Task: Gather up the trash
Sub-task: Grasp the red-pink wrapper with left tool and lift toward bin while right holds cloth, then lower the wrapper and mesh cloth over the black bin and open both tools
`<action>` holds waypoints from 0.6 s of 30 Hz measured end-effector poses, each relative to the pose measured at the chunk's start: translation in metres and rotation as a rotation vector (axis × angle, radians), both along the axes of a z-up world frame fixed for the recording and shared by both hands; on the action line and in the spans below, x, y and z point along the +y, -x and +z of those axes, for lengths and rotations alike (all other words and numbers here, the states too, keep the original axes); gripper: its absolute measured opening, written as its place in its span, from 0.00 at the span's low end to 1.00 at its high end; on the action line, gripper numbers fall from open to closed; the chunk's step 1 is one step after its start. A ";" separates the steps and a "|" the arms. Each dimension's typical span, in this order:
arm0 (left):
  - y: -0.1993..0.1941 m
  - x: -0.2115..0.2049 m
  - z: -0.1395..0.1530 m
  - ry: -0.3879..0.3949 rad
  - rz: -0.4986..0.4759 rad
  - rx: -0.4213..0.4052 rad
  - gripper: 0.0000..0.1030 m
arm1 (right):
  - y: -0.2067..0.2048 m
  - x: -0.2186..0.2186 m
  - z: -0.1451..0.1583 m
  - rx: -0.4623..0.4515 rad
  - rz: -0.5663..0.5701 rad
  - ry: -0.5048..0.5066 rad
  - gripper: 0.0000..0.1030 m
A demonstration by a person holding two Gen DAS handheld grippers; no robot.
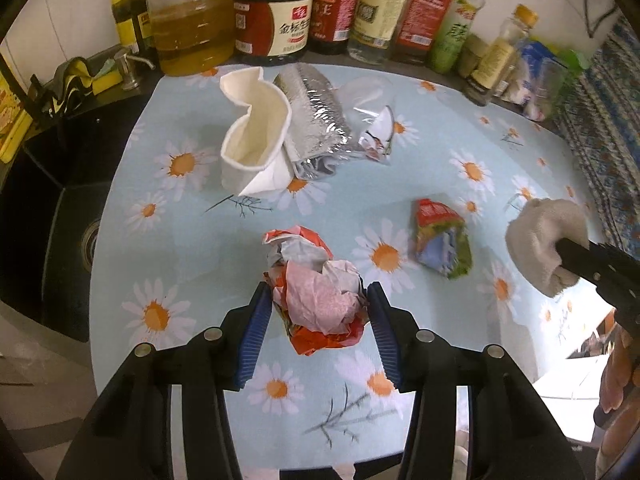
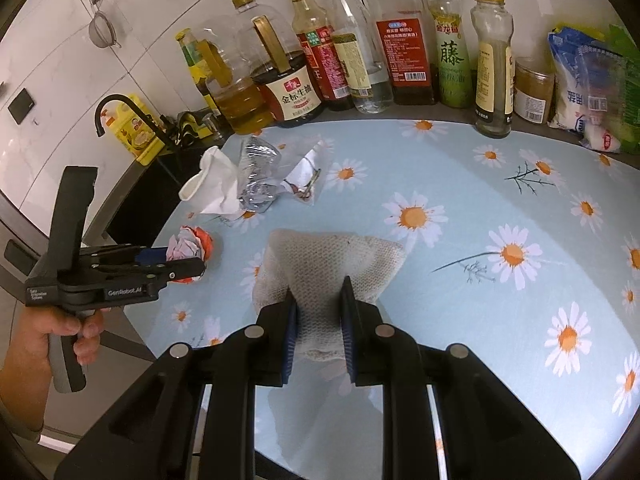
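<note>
left gripper point(image 1: 317, 300) jaws apart, right gripper point(image 2: 319, 322) clamped

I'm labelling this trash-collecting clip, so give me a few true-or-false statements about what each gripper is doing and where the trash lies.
1. The right gripper is shut on a beige cloth. True.
2. The left gripper straddles a crumpled red and white wrapper. True.
3. The silver foil bag lies in the sink. False: it lies on the daisy-print tablecloth, beside a crushed white paper cup.
4. The colourful crumpled packet is held by a gripper. False: it lies free on the tablecloth between the two grippers.
5. Bottles line the back edge of the counter. True.
</note>
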State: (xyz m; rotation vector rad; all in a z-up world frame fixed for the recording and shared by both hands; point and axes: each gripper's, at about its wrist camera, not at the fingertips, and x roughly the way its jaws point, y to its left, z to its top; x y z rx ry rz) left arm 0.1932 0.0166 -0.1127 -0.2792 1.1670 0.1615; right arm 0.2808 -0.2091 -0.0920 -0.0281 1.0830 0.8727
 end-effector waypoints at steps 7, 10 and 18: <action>0.035 -0.001 0.010 0.014 -0.061 -0.031 0.46 | 0.042 0.008 0.012 -0.020 -0.032 0.013 0.21; 0.056 -0.002 0.013 0.024 -0.093 -0.047 0.46 | 0.063 0.012 0.015 -0.027 -0.039 0.018 0.21; 0.108 -0.006 0.014 0.045 -0.175 -0.056 0.46 | 0.128 0.025 0.012 0.004 -0.067 0.039 0.21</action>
